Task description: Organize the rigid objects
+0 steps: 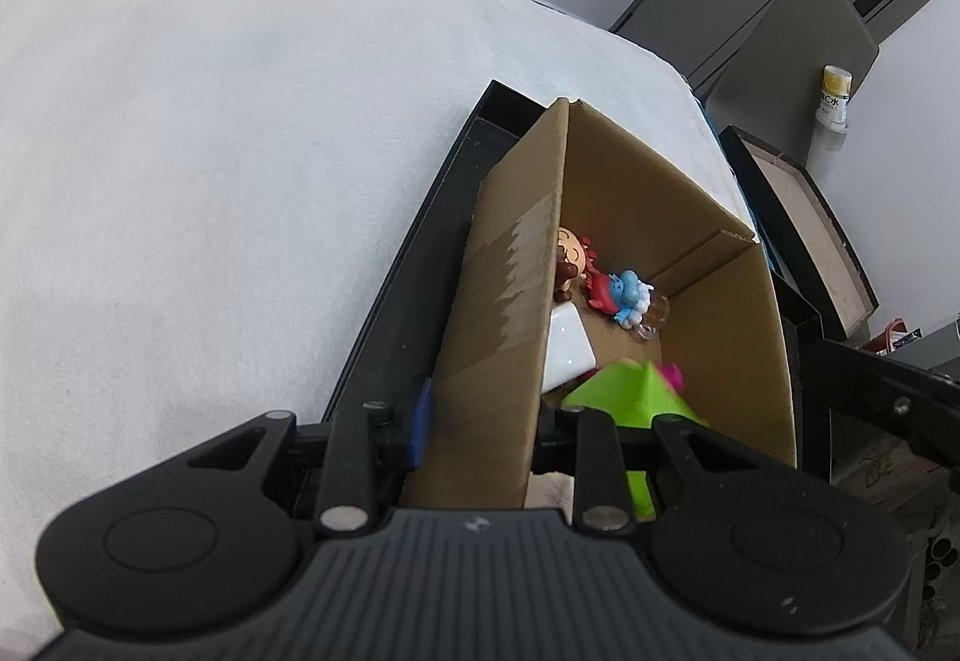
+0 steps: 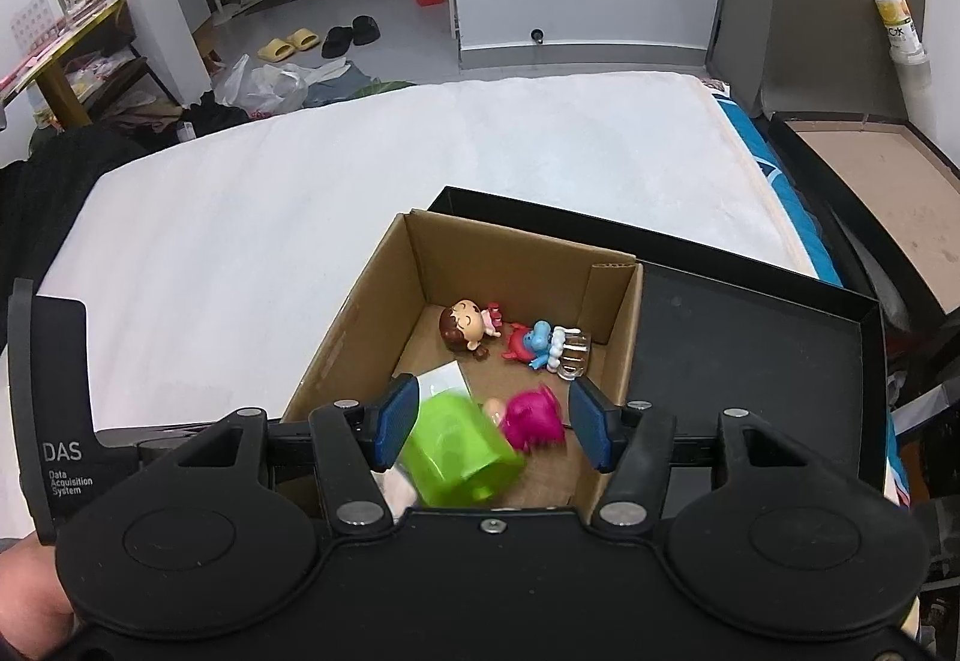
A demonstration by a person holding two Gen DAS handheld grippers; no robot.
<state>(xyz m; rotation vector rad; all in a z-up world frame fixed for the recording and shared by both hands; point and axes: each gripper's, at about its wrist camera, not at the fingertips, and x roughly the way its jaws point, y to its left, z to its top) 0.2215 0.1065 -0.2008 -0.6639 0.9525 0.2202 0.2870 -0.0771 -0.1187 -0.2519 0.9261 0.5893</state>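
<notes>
Blue-padded, our right gripper (image 2: 489, 424) hangs half-wide and holding nothing above the cardboard box (image 2: 354, 319), where the green cup (image 2: 459, 448) lies among toys. Our left gripper (image 1: 480, 433) pinches the box's near wall (image 1: 498, 313). White bedding (image 2: 300, 193) lies open beyond.

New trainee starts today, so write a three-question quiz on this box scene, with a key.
1. True or false: the green cup is outside the cardboard box.
2. The left gripper grips the box by: A a side wall; B a bottom flap; C nothing at all.
3. Fill in: the glass mug lies beside a ___ figure.

Key: 1 false, it is inside the box; 2 A; 3 blue, the blue figure.
</notes>
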